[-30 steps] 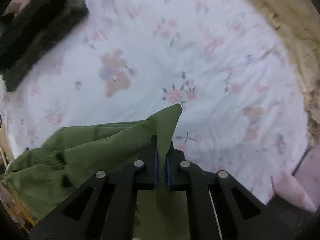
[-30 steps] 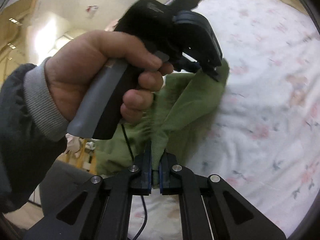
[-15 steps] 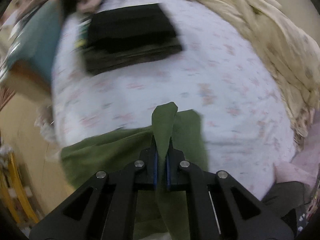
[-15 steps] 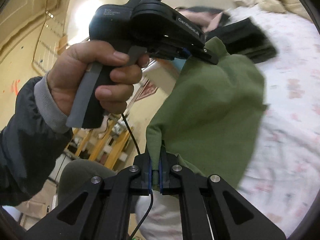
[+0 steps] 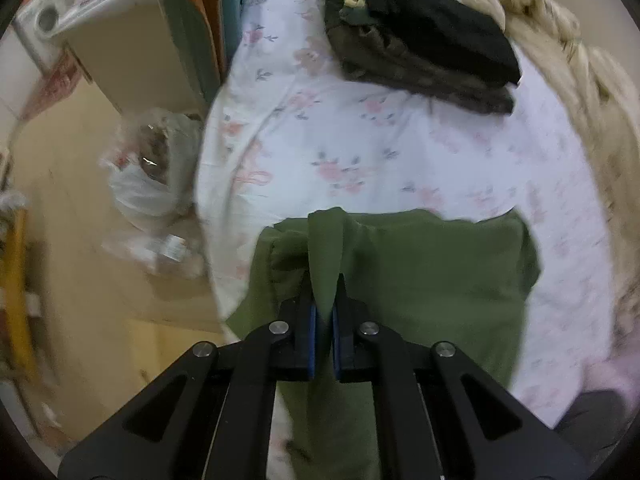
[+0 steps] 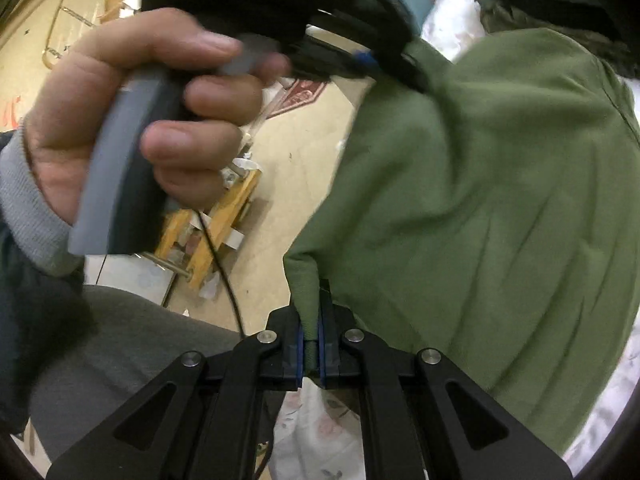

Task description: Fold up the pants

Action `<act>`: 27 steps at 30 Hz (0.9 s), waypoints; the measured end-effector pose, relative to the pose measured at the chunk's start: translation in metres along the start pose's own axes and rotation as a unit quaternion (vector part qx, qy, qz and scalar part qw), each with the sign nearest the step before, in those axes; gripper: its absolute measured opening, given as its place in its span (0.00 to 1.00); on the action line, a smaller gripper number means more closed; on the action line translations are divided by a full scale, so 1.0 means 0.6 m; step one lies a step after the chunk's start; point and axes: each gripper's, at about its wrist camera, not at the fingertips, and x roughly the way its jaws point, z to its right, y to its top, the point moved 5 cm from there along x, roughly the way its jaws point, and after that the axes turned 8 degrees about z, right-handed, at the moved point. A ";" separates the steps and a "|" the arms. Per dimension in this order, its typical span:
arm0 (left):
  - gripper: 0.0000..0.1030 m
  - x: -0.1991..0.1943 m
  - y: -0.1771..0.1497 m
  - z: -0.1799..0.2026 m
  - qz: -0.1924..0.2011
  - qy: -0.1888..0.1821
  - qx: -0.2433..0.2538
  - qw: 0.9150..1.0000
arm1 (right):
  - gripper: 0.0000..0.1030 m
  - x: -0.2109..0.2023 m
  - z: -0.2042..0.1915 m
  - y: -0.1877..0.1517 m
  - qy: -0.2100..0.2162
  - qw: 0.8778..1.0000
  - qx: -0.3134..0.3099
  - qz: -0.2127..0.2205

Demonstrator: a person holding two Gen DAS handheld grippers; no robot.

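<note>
Now each gripper [image 5: 323, 300] [image 6: 309, 312] clamps a green pants [image 5: 432, 280] edge over the bedsheet [image 5: 400, 152].

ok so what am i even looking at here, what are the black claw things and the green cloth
The black claws are hand-held grippers, one in each of a person's hands, each with a camera looking along its two fingers. One picture is from the left gripper, the other from the right gripper, which also sees the person's left hand on its handle. Both are clamped on edges of the green pants, being folded over a bed with a floral sheet. Further back lies a stack of dark folded clothes, beside a beige blanket.
</note>
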 end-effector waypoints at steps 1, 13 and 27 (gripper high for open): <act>0.08 0.010 -0.004 -0.002 -0.003 0.001 -0.003 1.000 | 0.08 0.008 0.006 -0.002 0.001 1.000 0.008 -0.012; 0.75 -0.048 0.001 -0.046 0.019 -0.042 -0.079 0.996 | 0.65 -0.151 0.027 -0.044 0.014 1.000 0.018 -0.016; 0.87 0.025 -0.067 0.011 -0.053 0.016 -0.046 0.997 | 0.81 -0.204 0.292 -0.055 0.029 0.960 0.271 0.061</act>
